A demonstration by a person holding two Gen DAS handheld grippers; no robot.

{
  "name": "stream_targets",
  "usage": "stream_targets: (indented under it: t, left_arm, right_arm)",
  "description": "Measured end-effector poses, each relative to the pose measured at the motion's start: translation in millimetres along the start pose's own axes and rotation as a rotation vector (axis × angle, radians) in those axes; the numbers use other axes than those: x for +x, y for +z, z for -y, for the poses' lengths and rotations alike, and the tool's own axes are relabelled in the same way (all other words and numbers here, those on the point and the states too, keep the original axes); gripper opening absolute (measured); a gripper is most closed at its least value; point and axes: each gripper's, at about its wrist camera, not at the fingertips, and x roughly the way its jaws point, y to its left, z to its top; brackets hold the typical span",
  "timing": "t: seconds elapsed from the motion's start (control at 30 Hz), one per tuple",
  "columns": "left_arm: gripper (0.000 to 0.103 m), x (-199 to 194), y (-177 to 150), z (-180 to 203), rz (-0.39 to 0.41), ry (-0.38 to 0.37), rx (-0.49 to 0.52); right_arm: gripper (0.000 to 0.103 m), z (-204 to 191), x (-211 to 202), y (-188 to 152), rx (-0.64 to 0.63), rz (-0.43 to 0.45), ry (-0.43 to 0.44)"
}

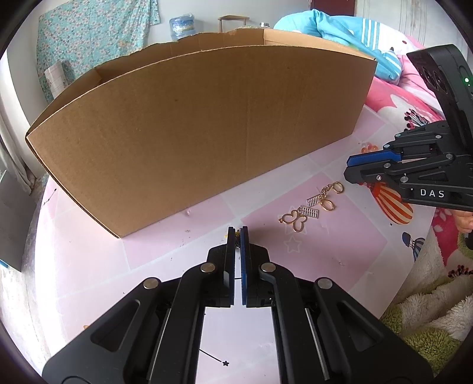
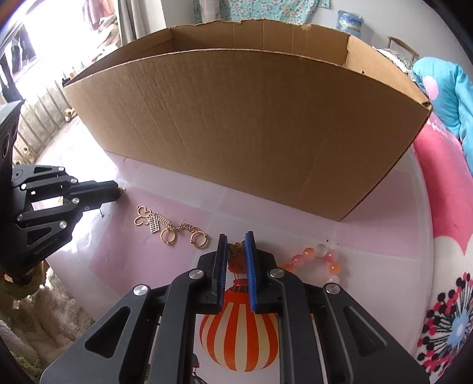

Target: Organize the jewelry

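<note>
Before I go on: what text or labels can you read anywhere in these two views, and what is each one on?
"DAS" in white on the body of the right gripper, seen from the left wrist view.
"Genrobot.AI", small and only roughly legible, on the body of the left gripper, seen from the right wrist view.
The cardboard box shows no print on the faces in view.
The water jug label is too blurred to read.

text "DAS" | on right gripper (image 1: 351, 165) body || text "Genrobot.AI" | on left gripper (image 2: 119, 190) body
</note>
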Motion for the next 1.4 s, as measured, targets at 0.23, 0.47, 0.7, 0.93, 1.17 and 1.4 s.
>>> stream_targets:
  t: [0.23, 0.47, 0.7, 0.93, 1.17, 1.4]
  left_arm:
    - [0.002, -3.3, -3.1, -4.5, 0.01, -0.011, 0.005]
    - [0.002, -5.6, -4.2, -8.6, 0.013, -0.021, -0.001]
    - [0.002, -6.6, -4.0, -10.3, 0.015, -0.02, -0.002]
    - [0.002, -7.3, -4.7, -11.2, 0.015, -0.022, -0.003]
    - [0.002, -8.1, -5.5, -12.7, 0.015, -0.028, -0.009]
    - [0.002, -9.1, -7.1, -14.0, 0.017, -0.031, -0.008]
  right_arm:
    - [0.008, 2.7, -1.7, -0.2, 0.026, 0.008, 0.014]
    - [0.005, 5.0, -11.2, -3.2, 0.027, 0.014, 0.014]
    - [0.011, 4.8, -12.3, -1.1, 0.045, 0.007, 0.004]
    - [0.016, -2.1, -5.5, 3.7, 0.054, -0.005, -0.029]
    - [0.016, -12.9, -2.3, 7.3, 0.08, -0.024, -0.086]
    - [0.013, -15.1, -1.0, 9.8, 0.12, -0.028, -0.09]
